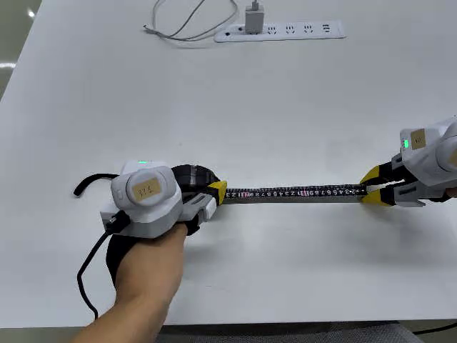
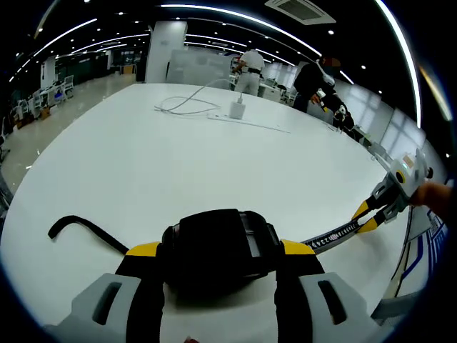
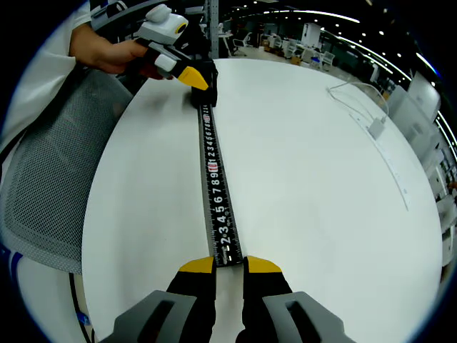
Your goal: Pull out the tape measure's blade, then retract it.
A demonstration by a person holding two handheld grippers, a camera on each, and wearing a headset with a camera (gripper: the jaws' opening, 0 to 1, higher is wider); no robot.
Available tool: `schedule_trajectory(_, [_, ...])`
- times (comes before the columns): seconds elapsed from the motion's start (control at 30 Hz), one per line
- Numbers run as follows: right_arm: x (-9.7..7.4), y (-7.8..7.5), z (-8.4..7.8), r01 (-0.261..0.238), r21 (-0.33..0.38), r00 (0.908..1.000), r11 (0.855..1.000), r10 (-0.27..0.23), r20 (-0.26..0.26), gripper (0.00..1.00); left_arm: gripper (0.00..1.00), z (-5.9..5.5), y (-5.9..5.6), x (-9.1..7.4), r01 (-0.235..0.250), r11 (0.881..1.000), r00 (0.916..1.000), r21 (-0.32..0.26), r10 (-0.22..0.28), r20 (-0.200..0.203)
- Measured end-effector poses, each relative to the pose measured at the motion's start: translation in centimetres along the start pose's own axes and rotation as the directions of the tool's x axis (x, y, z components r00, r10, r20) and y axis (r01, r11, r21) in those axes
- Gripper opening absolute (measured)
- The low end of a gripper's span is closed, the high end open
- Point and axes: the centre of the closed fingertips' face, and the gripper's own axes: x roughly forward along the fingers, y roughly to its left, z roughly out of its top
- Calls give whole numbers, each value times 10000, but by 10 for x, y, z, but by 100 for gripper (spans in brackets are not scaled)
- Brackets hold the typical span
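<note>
Left gripper view: left gripper [image 2: 220, 248] jaws clamp the boxy black tape measure [image 2: 218, 239]. Right gripper view: right gripper [image 3: 228, 266] jaws pinch its flat, numbered blade [image 3: 214, 179] at the far tip.

The right tongs [image 3: 228, 266] pinch the tip of the drawn-out blade [image 3: 216, 193], which crosses the white surface [image 3: 307, 200] to the left tongs [image 3: 196, 77] clamping the case [image 3: 208, 91].

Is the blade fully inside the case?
No, the blade spans the table from the case in the left gripper to the right gripper.
</note>
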Motion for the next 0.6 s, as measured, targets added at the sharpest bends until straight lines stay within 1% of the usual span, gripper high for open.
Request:
schedule_trajectory(0.1, [0, 1, 1, -16, 11, 10000, 10000, 16, 27, 9, 58, 0, 0, 0, 29, 10000, 10000, -23, -29, 8])
schedule_trajectory(0.27, [1, 0, 7, -44, -43, 9999, 10000, 44, 146, 9, 58, 0, 0, 0, 69, 10000, 10000, -22, -69, -15])
schedule_trajectory(0.33, [2, 1, 9, -134, -69, 9998, 9999, 135, 159, 9, 58, 0, 0, 0, 79, 10000, 10000, 15, -79, -17])
schedule_trajectory(0.6, [9, 3, 20, -202, -121, 9993, 9997, 206, 306, 9, 58, 0, 0, 0, 145, 9999, 9999, -20, -145, -25])
